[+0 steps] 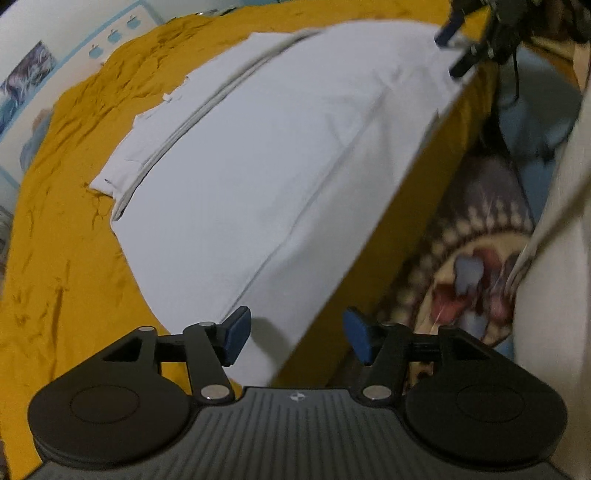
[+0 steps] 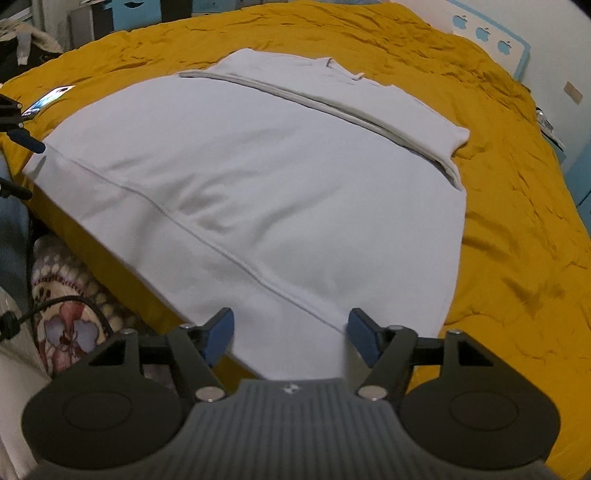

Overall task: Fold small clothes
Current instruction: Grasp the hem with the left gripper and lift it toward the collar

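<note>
A white garment (image 1: 266, 158) lies flat on a mustard-yellow bed cover (image 1: 62, 236), with its far part folded over in a band. It also shows in the right wrist view (image 2: 258, 177). My left gripper (image 1: 297, 338) is open and empty, just above the garment's near corner at the bed edge. My right gripper (image 2: 290, 338) is open and empty above the garment's other near corner. The right gripper also shows in the left wrist view (image 1: 456, 55), at the garment's far corner. The left gripper's fingertips (image 2: 26, 140) show at the left edge of the right wrist view.
The bed cover (image 2: 517, 240) spreads around the garment. A patterned rug (image 1: 476, 266) lies on the floor beside the bed. A phone (image 2: 48, 98) rests on the cover at the far left. White furniture with blue apple marks (image 2: 487, 33) stands behind the bed.
</note>
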### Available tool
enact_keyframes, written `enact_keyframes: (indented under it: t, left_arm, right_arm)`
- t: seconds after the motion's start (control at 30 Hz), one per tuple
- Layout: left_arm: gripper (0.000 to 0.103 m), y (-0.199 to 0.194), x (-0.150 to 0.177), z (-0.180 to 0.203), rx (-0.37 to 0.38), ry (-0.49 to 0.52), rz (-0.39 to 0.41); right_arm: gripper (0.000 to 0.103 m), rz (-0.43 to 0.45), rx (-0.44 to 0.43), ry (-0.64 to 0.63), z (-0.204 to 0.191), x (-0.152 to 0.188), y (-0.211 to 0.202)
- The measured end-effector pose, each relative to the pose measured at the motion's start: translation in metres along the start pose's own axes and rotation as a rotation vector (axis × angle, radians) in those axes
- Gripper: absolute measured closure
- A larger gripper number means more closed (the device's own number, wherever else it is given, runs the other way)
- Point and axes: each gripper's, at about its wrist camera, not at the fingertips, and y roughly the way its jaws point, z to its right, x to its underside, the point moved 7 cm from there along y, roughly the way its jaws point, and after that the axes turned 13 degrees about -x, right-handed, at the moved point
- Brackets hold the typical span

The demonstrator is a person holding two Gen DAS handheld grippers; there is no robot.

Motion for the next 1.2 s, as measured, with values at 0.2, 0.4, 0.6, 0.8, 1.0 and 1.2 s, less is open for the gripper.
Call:
enact_keyframes:
  t: [0.2,0.4,0.6,0.8,1.0,1.2]
  left_arm:
    - [0.035,0.017,0.007,0.012,-0.161,0.081,0.017]
    - [0.034,0.035,0.016,0.036,-0.321,0.295,0.044]
    - [0.074,0.028,0.015,0.027,-0.333,0.277,0.056]
    - [0.094,0.004,-0.003,0.003,-0.322,0.149,0.102]
    - [0.095,-0.024,-0.038,-0.042,-0.295,-0.1,0.171]
    - [0.095,-0.031,-0.061,-0.072,-0.276,-0.246,0.193]
  right_arm:
    - [0.031,-0.03,0.027,-0.085,-0.014,0.01,0.007]
    - [0.032,-0.052,0.042,-0.138,-0.018,0.014,0.007]
    - [0.032,-0.057,0.039,-0.143,-0.019,0.015,0.006]
    - [0.032,-0.074,0.032,-0.19,-0.027,0.021,0.001]
    - [0.034,-0.082,0.093,-0.259,-0.031,0.026,-0.002]
    - [0.04,-0.099,0.17,-0.327,-0.028,0.032,0.001]
